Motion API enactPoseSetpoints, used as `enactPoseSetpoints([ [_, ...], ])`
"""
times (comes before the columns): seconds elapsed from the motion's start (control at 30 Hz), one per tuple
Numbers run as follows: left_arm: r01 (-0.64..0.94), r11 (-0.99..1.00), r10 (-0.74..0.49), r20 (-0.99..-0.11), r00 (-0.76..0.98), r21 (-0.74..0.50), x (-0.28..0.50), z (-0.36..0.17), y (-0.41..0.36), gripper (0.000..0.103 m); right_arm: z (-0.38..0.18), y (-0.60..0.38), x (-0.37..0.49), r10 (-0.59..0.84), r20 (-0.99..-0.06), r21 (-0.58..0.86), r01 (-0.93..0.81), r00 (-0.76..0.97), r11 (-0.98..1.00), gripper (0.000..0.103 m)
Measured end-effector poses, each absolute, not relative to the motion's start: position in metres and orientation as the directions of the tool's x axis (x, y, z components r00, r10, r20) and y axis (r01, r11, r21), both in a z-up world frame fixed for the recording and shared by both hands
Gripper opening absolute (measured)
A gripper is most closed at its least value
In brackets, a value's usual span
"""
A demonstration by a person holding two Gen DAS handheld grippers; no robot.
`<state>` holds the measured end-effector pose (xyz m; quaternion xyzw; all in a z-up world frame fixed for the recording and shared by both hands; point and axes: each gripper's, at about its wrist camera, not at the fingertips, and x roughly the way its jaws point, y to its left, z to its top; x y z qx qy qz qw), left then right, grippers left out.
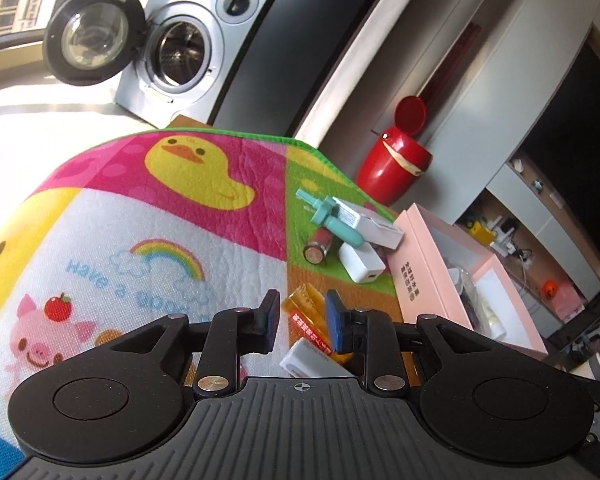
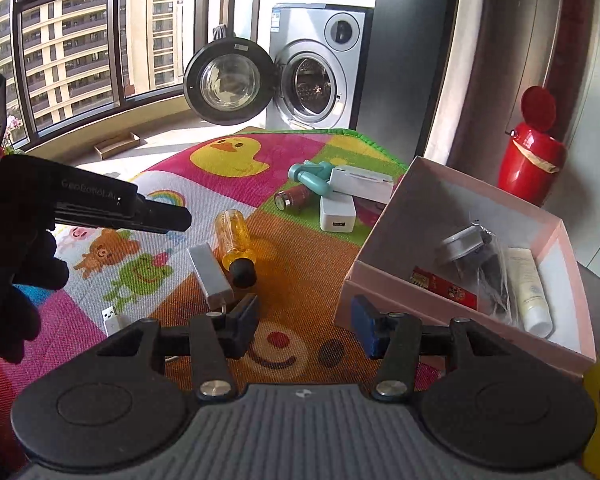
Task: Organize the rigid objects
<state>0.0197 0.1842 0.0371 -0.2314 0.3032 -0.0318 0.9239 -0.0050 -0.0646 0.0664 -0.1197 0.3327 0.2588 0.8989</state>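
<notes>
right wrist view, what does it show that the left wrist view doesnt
Only the right wrist view shows the left gripper from outside, a gloved hand, the windows and a white tube in the pink box. Only the left wrist view shows the TV shelf. Both share the amber bottle, white charger, washing machine and red bin.
</notes>
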Motion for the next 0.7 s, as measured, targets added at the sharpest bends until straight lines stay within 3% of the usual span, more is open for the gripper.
enactPoseSetpoints([
  [0.1, -0.075, 0.914, -0.167, -0.537, 0.827, -0.399, 0.053, 0.036, 0.187, 0.027, 0.058, -0.081, -0.014, 0.399, -0.669, 0.008, -0.531, 0.627, 0.847, 0.051],
  [0.27, 0.047, 0.895, -0.336, -0.6, 0.726, -0.444, 0.094, 0.015, 0.181, 0.027, 0.044, -0.081, -0.026, 0.468, -0.68, 0.091, -0.569, 0.564, 0.817, 0.051],
  [0.5, 0.174, 0.882, -0.441, -0.637, 0.632, -0.438, 0.061, 0.01, 0.17, 0.029, 0.036, -0.023, -0.008, 0.559, -0.693, 0.141, -0.674, 0.456, 0.725, 0.051],
  [0.53, 0.166, 0.888, -0.428, -0.639, 0.639, -0.428, 0.051, 0.012, 0.173, 0.034, 0.035, -0.017, -0.004, 0.557, -0.695, 0.145, -0.671, 0.454, 0.727, 0.052],
  [0.7, 0.109, 0.878, -0.408, -0.606, 0.683, -0.467, 0.023, 0.019, 0.2, 0.03, 0.033, -0.001, 0.009, 0.569, -0.691, 0.169, -0.665, 0.447, 0.728, 0.054],
])
